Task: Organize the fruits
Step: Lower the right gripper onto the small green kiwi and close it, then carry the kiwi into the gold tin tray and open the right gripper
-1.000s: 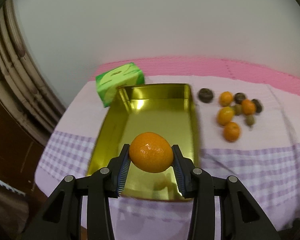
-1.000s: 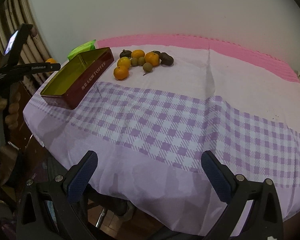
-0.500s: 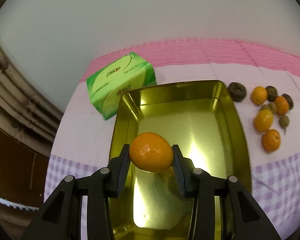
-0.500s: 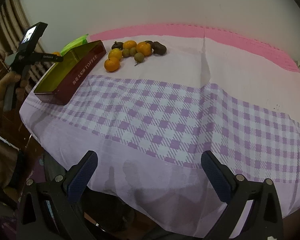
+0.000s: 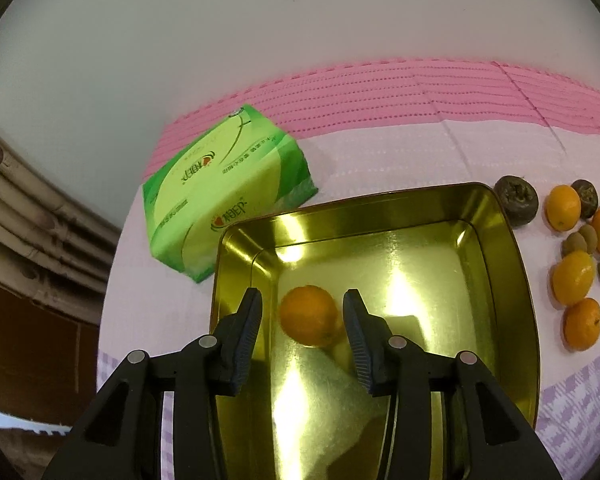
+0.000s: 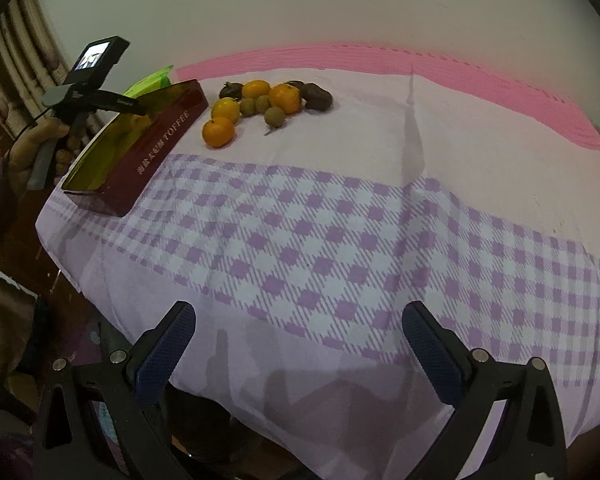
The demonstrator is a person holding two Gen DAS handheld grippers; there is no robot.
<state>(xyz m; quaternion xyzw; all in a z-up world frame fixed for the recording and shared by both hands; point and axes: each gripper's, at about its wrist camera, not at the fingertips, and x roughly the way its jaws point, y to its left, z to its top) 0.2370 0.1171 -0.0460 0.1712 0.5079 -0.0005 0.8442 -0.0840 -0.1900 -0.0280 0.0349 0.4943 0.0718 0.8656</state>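
My left gripper [image 5: 302, 316] is open above the gold tin tray [image 5: 508, 264]. An orange mandarin [image 5: 309, 315] sits free between the spread fingers, down in the tray, blurred. Right of the tray lies a cluster of fruit: several mandarins [image 5: 572, 278], small brown-green fruits [image 5: 588, 236] and dark fruits [image 5: 516, 199]. In the right wrist view the tray [image 6: 156, 148] is at the far left, with the fruit cluster [image 6: 260, 104] beside it and the left gripper [image 6: 100, 96] over the tray. My right gripper [image 6: 298, 332] is open and empty near the table's front edge.
A green tissue pack [image 5: 220, 200] lies just behind the tray's far left corner. The table has a purple-checked cloth [image 6: 340, 220] with a pink mat [image 6: 460, 68] along the wall. A radiator [image 5: 16, 216] stands left of the table.
My left gripper has opened and let go of the mandarin, which now lies in the tray. The right gripper has drifted slightly closer to the table.
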